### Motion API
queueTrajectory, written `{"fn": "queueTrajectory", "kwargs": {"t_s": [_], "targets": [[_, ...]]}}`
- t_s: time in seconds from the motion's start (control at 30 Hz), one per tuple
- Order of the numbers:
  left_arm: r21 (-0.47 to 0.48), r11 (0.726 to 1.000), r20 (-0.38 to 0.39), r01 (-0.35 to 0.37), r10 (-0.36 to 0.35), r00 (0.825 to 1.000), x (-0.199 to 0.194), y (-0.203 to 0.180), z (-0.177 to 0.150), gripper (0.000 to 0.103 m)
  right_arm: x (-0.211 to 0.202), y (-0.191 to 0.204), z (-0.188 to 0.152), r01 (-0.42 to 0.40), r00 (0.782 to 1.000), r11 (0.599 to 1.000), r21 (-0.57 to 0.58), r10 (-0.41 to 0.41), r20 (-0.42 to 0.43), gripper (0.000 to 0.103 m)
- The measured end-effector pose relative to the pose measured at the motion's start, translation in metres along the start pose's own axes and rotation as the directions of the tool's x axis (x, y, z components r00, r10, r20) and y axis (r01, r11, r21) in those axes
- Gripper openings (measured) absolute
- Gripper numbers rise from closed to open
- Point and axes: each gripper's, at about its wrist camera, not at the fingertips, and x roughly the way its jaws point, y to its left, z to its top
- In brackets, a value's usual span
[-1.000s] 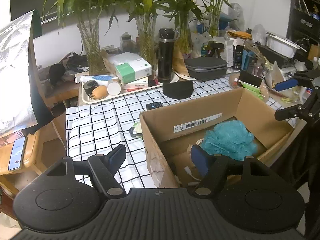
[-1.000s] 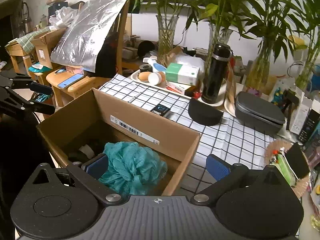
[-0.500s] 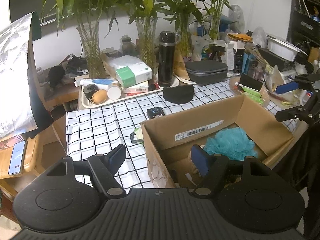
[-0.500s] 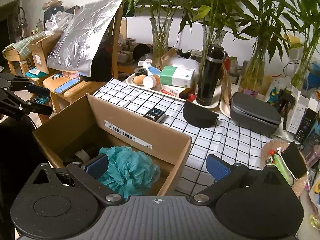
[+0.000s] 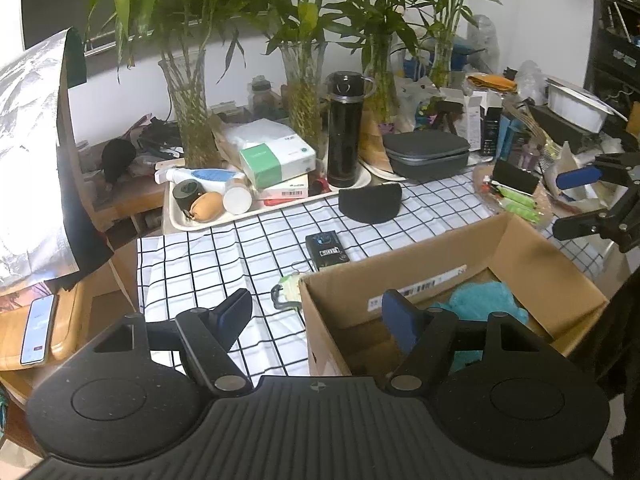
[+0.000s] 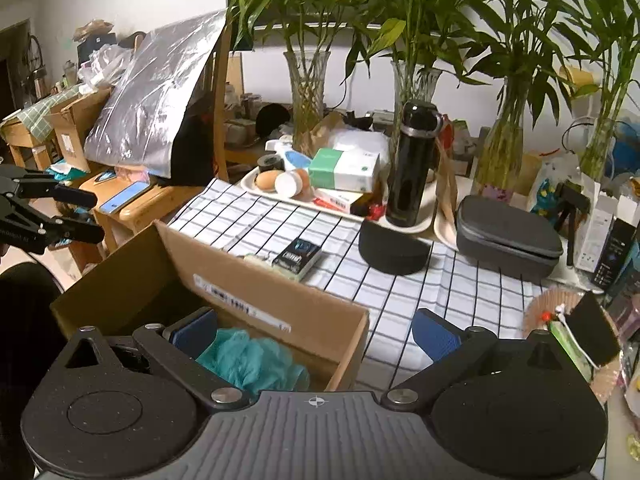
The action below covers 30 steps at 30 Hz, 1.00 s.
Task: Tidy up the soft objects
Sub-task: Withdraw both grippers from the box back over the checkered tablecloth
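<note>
A teal mesh bath pouf (image 5: 480, 304) (image 6: 248, 360) lies inside an open cardboard box (image 5: 404, 254) (image 6: 264, 280) on the checked tablecloth. My left gripper (image 5: 316, 312) hovers open above the box's near left corner, with nothing held between its blue pads. My right gripper (image 6: 316, 332) is open too, straddling the box's right corner, one pad over the pouf and one over the cloth. Each gripper shows in the other's view, the right gripper (image 5: 580, 200) beyond the box and the left gripper (image 6: 60, 216) at the far left. A black soft dome-shaped pouch (image 5: 370, 204) (image 6: 392, 250) rests on the cloth.
A small dark packet (image 5: 326, 250) (image 6: 296, 258) lies just behind the box. Further back stand a cluttered tray (image 5: 180, 222), a black flask (image 5: 344, 128), a grey zip case (image 5: 426, 154) and glass vases with bamboo. A phone (image 5: 38, 328) lies on a wooden stool to the left.
Both grippers have drawn back from the box and slightly up, so the box sits lower in each view and more tablecloth shows. Both stay open; the pouf has not moved.
</note>
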Motion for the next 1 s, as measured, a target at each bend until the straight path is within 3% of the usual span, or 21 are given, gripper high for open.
{"fn": "queueTrajectory", "kwargs": {"t_s": [0.53, 0.8, 1.0], "targets": [[-0.051, 0.999, 0.011, -0.005, 0.006, 1.0, 0.034, 0.021, 0.016, 0.071, 0.04, -0.035, 0.026, -0.011, 0.998, 0.999, 0.051, 0.008, 0.063, 0.103], [-0.115, 0.993, 0.017, -0.022, 0.024, 1.0, 0.066, 0.042, 0.029, 0.071, 0.068, -0.072, 0.026, 0.024, 0.996, 0.985, 0.17, -0.038, 0.078, 0.103], [-0.122, 0.991, 0.01, -0.062, 0.064, 0.998, 0.095, 0.05, 0.036, 0.071, 0.088, -0.084, 0.027, 0.045, 0.996, 0.983, 0.175, -0.058, 0.067, 0.103]]}}
